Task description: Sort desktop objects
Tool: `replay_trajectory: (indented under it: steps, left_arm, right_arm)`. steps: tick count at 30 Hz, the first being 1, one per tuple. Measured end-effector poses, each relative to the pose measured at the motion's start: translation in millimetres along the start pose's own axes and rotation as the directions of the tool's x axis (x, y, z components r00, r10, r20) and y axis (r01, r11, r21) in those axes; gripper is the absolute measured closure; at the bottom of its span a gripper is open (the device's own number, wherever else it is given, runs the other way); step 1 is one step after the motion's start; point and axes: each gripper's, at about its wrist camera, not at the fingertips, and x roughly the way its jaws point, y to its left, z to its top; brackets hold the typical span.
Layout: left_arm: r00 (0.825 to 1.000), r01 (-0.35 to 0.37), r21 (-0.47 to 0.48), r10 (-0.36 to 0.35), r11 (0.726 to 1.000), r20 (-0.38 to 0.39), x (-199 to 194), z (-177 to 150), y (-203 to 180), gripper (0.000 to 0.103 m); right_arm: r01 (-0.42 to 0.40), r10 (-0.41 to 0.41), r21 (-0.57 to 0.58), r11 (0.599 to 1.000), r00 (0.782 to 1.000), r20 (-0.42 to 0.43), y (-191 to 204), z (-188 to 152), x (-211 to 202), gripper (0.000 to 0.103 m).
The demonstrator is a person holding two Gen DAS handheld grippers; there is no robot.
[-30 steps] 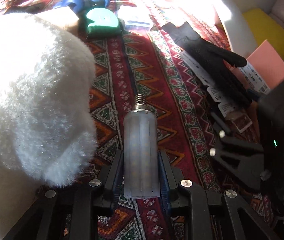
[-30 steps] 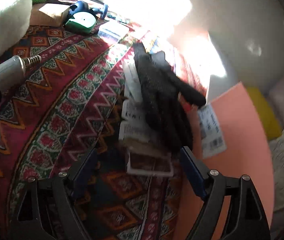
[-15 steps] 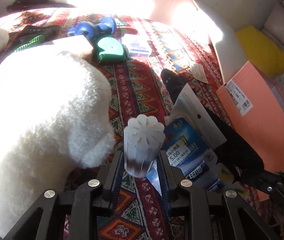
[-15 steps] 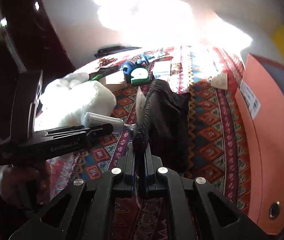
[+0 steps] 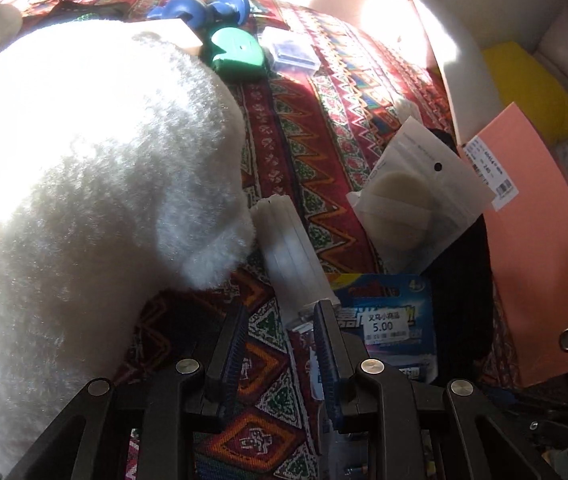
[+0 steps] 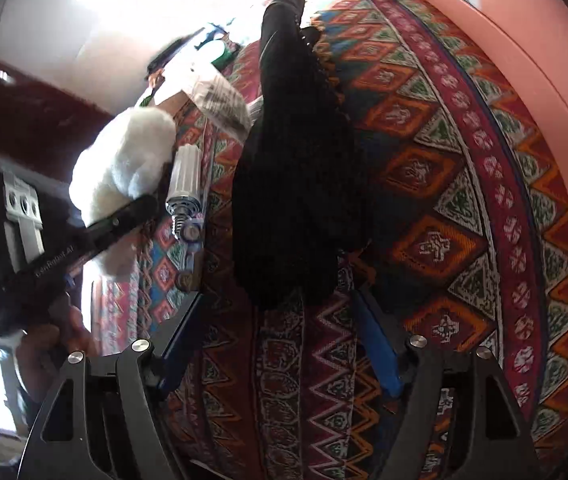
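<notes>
A white LED corn bulb [image 5: 288, 256] lies on the patterned cloth [image 5: 304, 128] beside a big white plush toy [image 5: 83, 184]. My left gripper [image 5: 279, 312] is open, its tips just at the bulb's screw base. The bulb also shows in the right wrist view [image 6: 184, 180]. My right gripper [image 6: 279, 312] is open, and a black glove [image 6: 296, 168] lies on the cloth just ahead of its tips. The left gripper [image 6: 151, 204] shows there too.
A blue battery pack [image 5: 388, 320] and a clear bag with a round pad [image 5: 416, 196] lie right of the bulb. A green tape measure [image 5: 235, 54], a blue clamp [image 5: 199, 6] and a clear box [image 5: 292, 52] sit further off. A pink box [image 5: 540, 240] stands at right.
My left gripper has opened and the bulb now lies on the cloth by the plush toy. My right gripper has opened and let go of the black glove, which now lies flat.
</notes>
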Motion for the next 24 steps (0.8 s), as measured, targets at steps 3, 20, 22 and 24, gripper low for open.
replay_trajectory:
  steps: [3, 20, 22, 24]
  left_arm:
    - [1.000, 0.010, -0.005, -0.010, 1.000, -0.009, 5.1, 2.4, 0.8, 0.067]
    - [0.998, -0.056, 0.089, 0.057, 0.994, -0.007, 55.1, 22.8, -7.9, 0.076]
    - [0.998, -0.065, 0.106, 0.065, 0.992, 0.001, 50.9, 21.1, -10.9, 0.076]
    - [0.998, -0.057, 0.099, 0.056, 0.993, 0.006, 45.2, 20.7, -11.8, 0.076]
  right_arm:
    - [-0.172, 0.170, 0.134, 0.976, 0.985, 0.025, -15.2, 3.3, -6.5, 0.017]
    - [-0.312, 0.312, 0.033, 0.949, 0.928, -0.205, 25.0, -5.2, 63.8, 0.088]
    - [-0.326, 0.317, -0.008, 0.945, 0.925, -0.210, 34.3, -8.1, 57.8, 0.089]
    - [-0.332, 0.323, -0.011, 0.943, 0.922, -0.214, 34.3, -12.3, 52.1, 0.089]
